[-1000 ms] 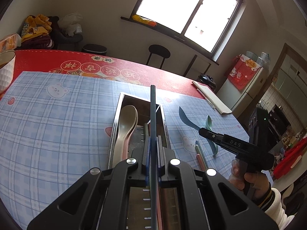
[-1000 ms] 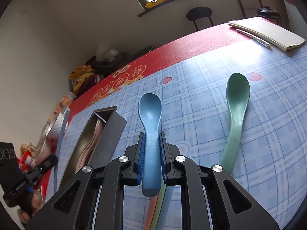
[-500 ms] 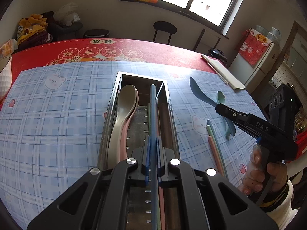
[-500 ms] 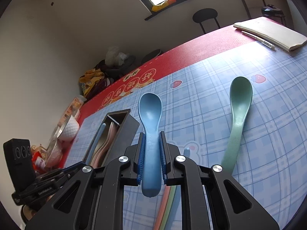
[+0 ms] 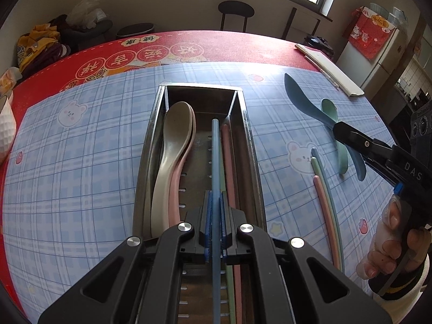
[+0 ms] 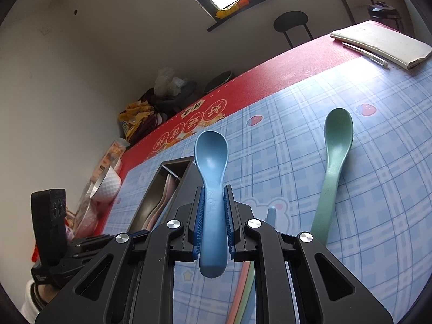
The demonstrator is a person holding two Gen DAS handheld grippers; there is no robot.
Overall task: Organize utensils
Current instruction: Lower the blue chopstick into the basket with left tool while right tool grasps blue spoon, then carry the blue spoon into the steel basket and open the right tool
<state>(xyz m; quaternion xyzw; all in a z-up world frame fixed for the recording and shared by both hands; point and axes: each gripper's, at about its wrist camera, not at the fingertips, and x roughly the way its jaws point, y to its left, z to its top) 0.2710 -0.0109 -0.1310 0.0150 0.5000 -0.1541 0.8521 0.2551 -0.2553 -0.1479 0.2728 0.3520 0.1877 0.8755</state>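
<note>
shiny metal tray (image 5: pixel 151 124), matt (plastic-looking) blue spoon (image 6: pixel 212 159)

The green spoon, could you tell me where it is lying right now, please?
The green spoon lies on the blue plaid tablecloth, to the right of the blue spoon held in the right gripper, bowl pointing towards the notebook.

The worktop (image 5: pixel 67 162) wears a blue plaid cloth with a red band along its far edge. A metal tray (image 5: pixel 252 145) sits at the centre of the left wrist frame. To its right lie three chopsticks (image 5: pixel 324 189) side by side, pink, green and blue, and further right a green spoon (image 6: pixel 334 162). A notebook (image 5: pixel 332 75) with a pen touching it rests at upper right, and a white bowl (image 5: pixel 5 127) at the left edge.
</note>
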